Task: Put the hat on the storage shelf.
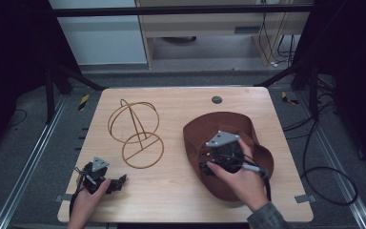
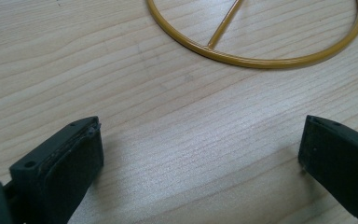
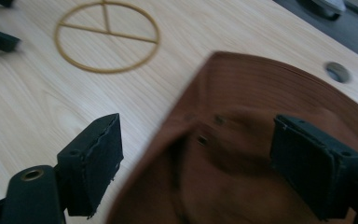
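Observation:
A brown hat (image 1: 228, 126) lies on the right half of the wooden table (image 1: 171, 195), its hollow side up (image 3: 242, 116). My right gripper (image 1: 218, 160) hovers over it, open (image 3: 196, 158). One jaw is over bare wood and the other over the hat's inside, so they straddle its edge. A gold wire hat stand (image 1: 136, 131) sits left of centre, and its ring base (image 3: 107, 39) lies flat on the table. My left gripper (image 1: 102, 177) rests low near the front left corner, open with bare wood between its jaws (image 2: 200, 154). The ring base (image 2: 261, 60) is just ahead of it.
A round cable hole (image 1: 217, 99) is set in the table near the far edge, also seen past the hat (image 3: 338, 71). Black cables (image 1: 329, 176) loop on the floor to the right. Dark frame posts stand around the table.

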Tool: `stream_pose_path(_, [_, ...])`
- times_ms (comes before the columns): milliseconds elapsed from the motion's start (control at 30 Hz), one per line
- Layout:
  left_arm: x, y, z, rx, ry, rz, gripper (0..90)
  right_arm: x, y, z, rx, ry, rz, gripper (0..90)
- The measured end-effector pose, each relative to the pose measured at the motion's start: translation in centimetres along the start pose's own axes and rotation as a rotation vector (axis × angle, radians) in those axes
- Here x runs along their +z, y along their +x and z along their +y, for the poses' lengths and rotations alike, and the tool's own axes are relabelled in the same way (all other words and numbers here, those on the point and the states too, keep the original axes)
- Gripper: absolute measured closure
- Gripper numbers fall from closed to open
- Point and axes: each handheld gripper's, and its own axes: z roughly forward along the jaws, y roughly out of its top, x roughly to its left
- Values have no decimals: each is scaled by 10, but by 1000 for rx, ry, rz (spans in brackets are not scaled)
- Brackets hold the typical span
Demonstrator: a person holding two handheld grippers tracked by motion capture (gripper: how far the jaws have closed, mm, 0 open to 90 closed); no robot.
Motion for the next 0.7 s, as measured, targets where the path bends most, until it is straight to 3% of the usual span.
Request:
stream_pose_path(100, [0, 0, 0, -1, 0, -1, 0, -11, -21, -4, 17, 47, -32, 142])
stream_pose_path(300, [0, -1, 0, -6, 0, 4, 0, -21, -53, -15, 59, 105, -37, 142])
stream_pose_path(700, [0, -2, 1, -9, 7, 12, 0, -18, -86, -29, 78, 180, 6, 109])
